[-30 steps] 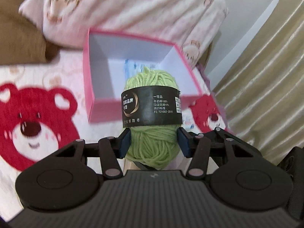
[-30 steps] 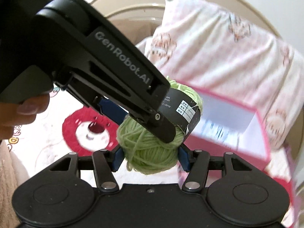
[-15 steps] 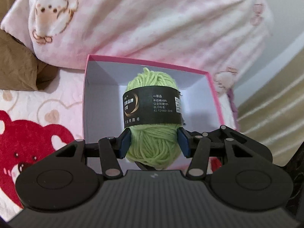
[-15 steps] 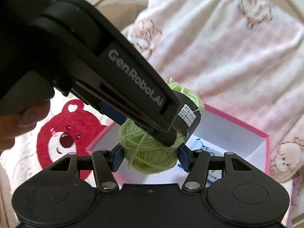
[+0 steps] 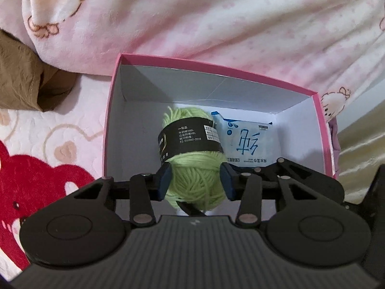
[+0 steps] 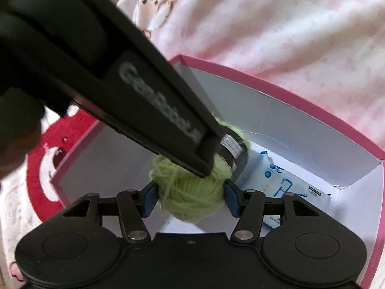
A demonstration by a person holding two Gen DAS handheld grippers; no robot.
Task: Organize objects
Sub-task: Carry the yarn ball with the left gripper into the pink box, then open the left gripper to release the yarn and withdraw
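Two grippers close on one ball of green yarn (image 5: 196,171) over the open pink box (image 5: 323,130), at the centre of both wrist views. The left gripper (image 5: 196,180) has its blue pads pressed into the ball's sides, jaws narrowed to its width. The right gripper (image 6: 191,196) flanks the same ball (image 6: 192,197) at a crossing angle, pads at its sides; whether they squeeze it is hard to judge. Holding it low inside the walls suggests it is meant to be set down beside the white packet with blue print (image 5: 245,142) lying at the box's right. Whether the yarn touches the floor cannot be seen. The left tool's black body blocks the upper left of the right view. A pink bear-print quilt (image 5: 216,19) fills the top.
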